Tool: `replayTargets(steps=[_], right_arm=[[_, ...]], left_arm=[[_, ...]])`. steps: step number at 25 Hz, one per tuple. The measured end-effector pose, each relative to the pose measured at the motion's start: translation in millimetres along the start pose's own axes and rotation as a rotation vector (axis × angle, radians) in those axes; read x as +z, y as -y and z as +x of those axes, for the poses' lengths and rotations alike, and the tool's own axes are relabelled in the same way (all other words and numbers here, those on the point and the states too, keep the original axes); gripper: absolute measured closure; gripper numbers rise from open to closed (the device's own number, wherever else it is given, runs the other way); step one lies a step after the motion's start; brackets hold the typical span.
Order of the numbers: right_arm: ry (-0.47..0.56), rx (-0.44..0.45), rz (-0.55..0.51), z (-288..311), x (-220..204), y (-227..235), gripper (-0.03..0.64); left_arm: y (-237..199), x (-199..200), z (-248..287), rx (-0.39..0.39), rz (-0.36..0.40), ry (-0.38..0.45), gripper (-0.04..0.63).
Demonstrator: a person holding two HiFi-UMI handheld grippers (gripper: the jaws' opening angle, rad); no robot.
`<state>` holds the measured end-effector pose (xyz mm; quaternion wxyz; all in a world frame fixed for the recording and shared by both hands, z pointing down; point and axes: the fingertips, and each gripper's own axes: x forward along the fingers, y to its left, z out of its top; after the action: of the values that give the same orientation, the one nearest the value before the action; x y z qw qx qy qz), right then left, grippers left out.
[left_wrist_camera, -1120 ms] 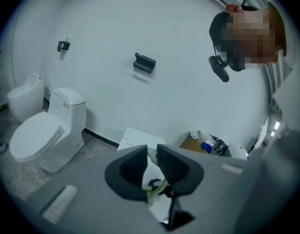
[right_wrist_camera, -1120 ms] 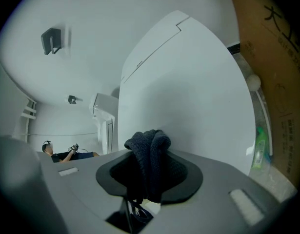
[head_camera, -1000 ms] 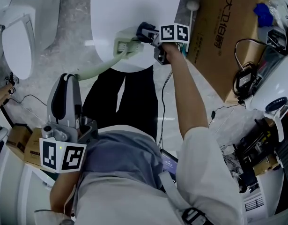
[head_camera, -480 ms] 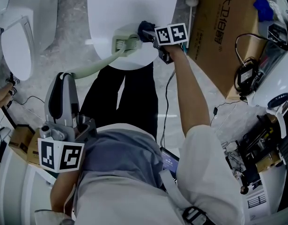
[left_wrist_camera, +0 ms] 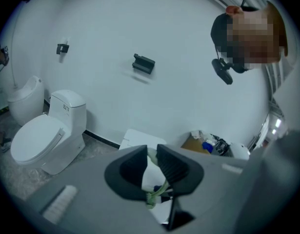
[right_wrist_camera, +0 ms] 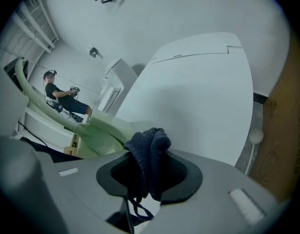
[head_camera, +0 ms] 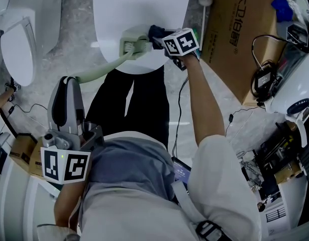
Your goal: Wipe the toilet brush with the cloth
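The pale green toilet brush lies with its head over a white toilet lid, and its long handle runs down-left. My left gripper is shut on the handle's near end; the handle shows between its nearly closed jaws in the left gripper view. My right gripper is shut on a dark blue cloth that touches the right side of the brush head. In the right gripper view the cloth bulges out of the jaws, right beside the green brush.
A second white toilet stands at the left. A large cardboard box leans at the right, with a round-tipped white stick beside it. Cables and white devices crowd the far right. A person stands far off.
My right gripper has rolled and shifted a little left along the brush head with the cloth in it. The left gripper has kept the handle still.
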<state>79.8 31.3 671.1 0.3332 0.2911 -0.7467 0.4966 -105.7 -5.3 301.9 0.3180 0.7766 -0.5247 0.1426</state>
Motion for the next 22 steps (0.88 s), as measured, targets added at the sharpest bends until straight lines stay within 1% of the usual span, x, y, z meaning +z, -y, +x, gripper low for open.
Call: replayTargets(steps=[3,10,22], right_arm=[[0.008,-0.006,-0.011,-1.2,-5.4,-3.9,0.500],[0.044,-0.017,0.017,0.0,-16.2,-10.6,0.502],[0.102,-0.059,0.115,0.2,-33.8,-18.4,0.502]], left_arm=[[0.7,0.3,0.1,-0.002,0.001,0.002,0.595],[1.1,0.9,0.2,-0.008,0.010,0.003,0.595],[2.8,1.0,-0.6,-0.027,0.029,-0.001,0.595]])
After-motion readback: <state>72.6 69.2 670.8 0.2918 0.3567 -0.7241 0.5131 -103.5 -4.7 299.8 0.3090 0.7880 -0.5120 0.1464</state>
